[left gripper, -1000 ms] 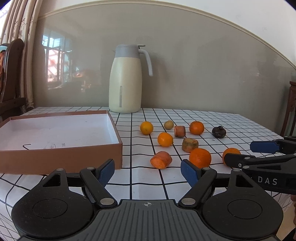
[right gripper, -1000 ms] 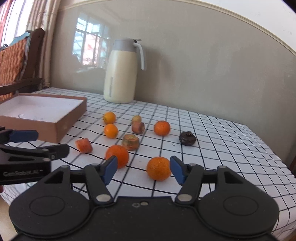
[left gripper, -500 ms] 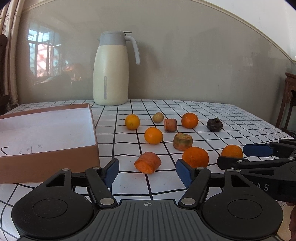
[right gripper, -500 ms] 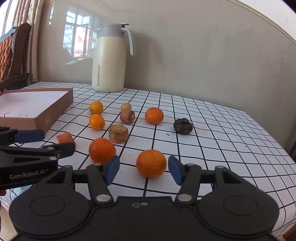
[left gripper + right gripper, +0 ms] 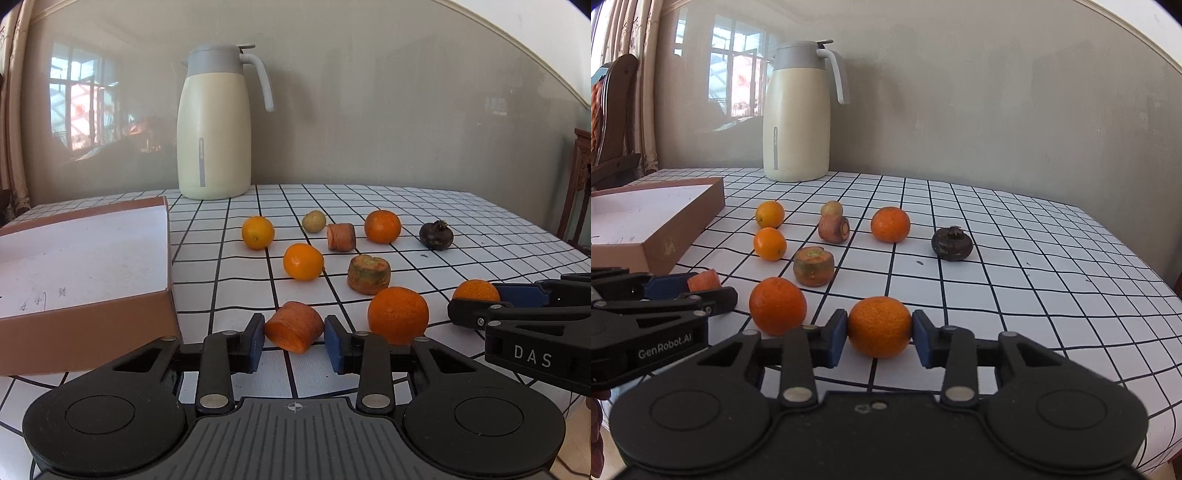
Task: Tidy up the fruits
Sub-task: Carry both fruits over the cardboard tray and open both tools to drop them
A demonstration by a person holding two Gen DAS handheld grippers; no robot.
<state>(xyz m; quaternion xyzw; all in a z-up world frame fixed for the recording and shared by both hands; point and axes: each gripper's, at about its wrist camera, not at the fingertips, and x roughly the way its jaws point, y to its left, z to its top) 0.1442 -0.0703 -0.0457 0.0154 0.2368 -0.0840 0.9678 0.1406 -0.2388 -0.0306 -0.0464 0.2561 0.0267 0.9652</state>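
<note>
We had the left gripper (image 5: pixel 294 338) low over the checked tablecloth (image 5: pixel 461 221), its blue pads (image 5: pixel 255 341) pressed on either side of a carrot chunk (image 5: pixel 294 326) that lay at the near edge of the spread, just right of the cardboard box (image 5: pixel 85 321). The jaws had come in narrow and held that chunk on both flanks.

Our right gripper (image 5: pixel 880 336) was further to the right, and its jaws were closing on an orange (image 5: pixel 880 326); the pads (image 5: pixel 835 341) touched the fruit's skin on both sides, and the orange sat on the cloth between them.

Beside it, to the left, sat a second orange (image 5: pixel 777 305), apart from both grippers. Behind that we saw a stubby carrot top (image 5: pixel 813 266) with a greenish cut face, then two small yellow-orange fruits (image 5: pixel 769 243) one behind the other, nearer the box. Further back were another carrot piece (image 5: pixel 833 229) touching a small pale round thing (image 5: pixel 832 208), a third orange (image 5: pixel 890 224), and a dark purple fruit (image 5: pixel 952 243) well apart on the right.

The box, with its white floor, was open and held no fruit that we could see. A cream jug (image 5: pixel 797 110) with a grey lid stood at the back of the table against the wall.
</note>
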